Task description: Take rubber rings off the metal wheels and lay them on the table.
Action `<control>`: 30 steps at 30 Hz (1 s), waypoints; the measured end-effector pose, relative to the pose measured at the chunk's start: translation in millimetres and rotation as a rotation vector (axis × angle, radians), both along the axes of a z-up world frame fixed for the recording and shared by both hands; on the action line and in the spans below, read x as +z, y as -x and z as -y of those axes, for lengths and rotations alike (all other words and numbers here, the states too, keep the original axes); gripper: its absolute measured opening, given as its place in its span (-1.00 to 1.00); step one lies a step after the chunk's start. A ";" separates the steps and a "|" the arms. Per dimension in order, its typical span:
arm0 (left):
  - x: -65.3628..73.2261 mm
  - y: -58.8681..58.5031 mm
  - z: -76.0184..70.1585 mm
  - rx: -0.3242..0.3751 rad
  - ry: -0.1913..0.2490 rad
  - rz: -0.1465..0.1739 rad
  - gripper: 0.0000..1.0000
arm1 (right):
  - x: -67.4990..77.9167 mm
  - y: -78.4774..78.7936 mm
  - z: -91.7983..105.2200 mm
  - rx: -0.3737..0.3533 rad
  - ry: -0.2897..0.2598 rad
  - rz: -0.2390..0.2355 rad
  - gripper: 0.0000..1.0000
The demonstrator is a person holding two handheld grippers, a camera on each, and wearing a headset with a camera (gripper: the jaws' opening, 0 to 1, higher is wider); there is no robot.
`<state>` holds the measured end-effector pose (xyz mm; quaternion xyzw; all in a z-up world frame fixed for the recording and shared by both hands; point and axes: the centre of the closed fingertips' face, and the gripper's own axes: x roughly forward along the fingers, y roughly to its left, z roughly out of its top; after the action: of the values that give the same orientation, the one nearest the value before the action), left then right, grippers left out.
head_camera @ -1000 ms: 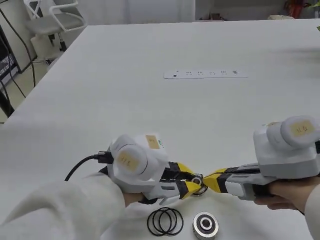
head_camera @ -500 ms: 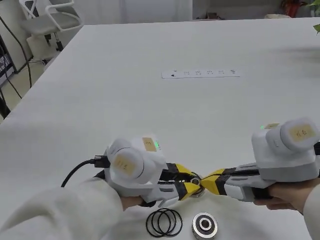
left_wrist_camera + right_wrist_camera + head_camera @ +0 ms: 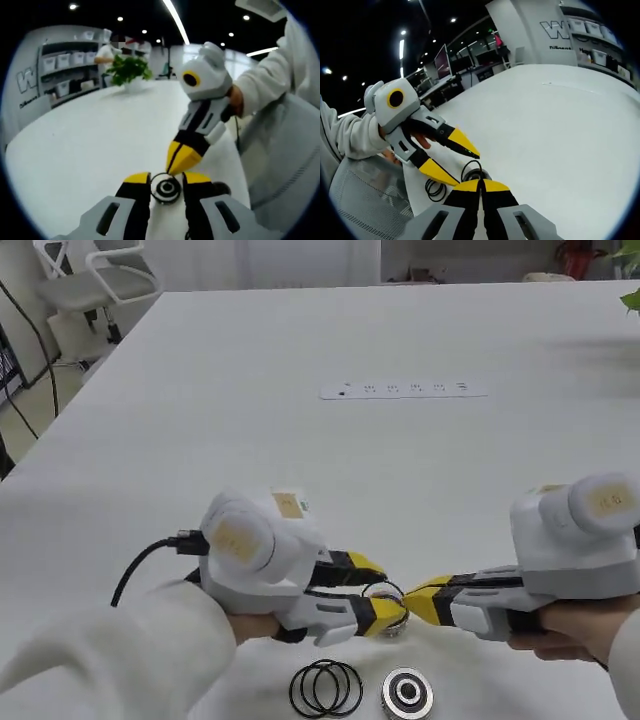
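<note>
1 wheel [image 3: 167,188] sits between left fingers [image 3: 137,179]; head view adds loose rings [image 3: 327,687].

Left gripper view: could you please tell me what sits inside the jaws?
A wheel sits between the left gripper's jaws, with the shut right gripper tip against its upper edge. The jaws cover the wheel's sides, and what the right gripper pinches, if anything, is hidden.

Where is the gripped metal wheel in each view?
Head view: metal wheel bottom centre, between left gripper and right gripper tips.
Left gripper view: wheel bottom centre, between its own jaws.
Right gripper view: wheel lower centre, just above its own shut tips, partly hidden.
Shared landmark: the white table.
</note>
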<state>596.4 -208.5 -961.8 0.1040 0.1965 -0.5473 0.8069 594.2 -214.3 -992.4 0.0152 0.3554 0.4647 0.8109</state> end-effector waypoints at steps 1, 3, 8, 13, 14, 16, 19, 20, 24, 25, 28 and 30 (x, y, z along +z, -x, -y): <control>4.7 -0.2 -0.6 -0.003 0.005 0.009 -0.45 | 0.6 0.0 0.3 -0.001 -0.001 0.000 -1.00; 11.6 -0.3 -2.6 -0.006 0.005 0.021 -0.43 | 4.6 -0.2 1.2 -0.007 -0.005 0.005 -1.00; 35.1 3.6 -8.4 -0.008 0.020 0.027 -0.36 | 13.3 1.0 -1.5 -0.009 -0.021 0.010 -1.00; 55.4 12.1 -20.4 -0.023 -0.001 0.064 -0.20 | 22.2 6.9 -8.7 0.012 -0.034 0.022 -1.00; 57.5 13.8 -23.7 -0.026 -0.009 0.064 -0.16 | 23.6 8.0 -10.1 0.017 -0.035 0.025 -1.00; 63.7 17.5 -32.6 -0.025 -0.017 0.085 -0.08 | 26.9 10.5 -13.1 0.026 -0.038 0.031 -1.00; 70.3 23.9 -46.4 -0.016 -0.023 0.087 -0.01 | 29.6 12.8 -16.2 0.040 -0.042 0.037 -1.00; 72.6 26.0 -52.6 -0.007 -0.027 0.092 0.01 | 30.9 14.2 -17.8 0.045 -0.044 0.038 -1.00; 80.5 35.2 -72.4 0.021 -0.029 0.094 0.08 | 34.8 19.9 -23.4 0.066 -0.047 0.045 -1.00; 82.4 36.9 -75.9 0.025 -0.029 0.100 0.09 | 35.7 21.7 -24.9 0.072 -0.048 0.047 -1.00; 89.3 42.2 -88.5 0.046 -0.023 0.113 0.17 | 36.9 25.6 -28.4 0.084 -0.052 0.042 -1.00; 92.6 48.3 -96.3 0.049 -0.019 0.115 0.26 | 37.5 29.4 -31.7 0.097 -0.053 0.040 -1.00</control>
<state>548.0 -112.2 -869.2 0.1382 0.1574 -0.5185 0.8290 564.8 -182.6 -954.9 0.0104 0.3271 0.5130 0.7936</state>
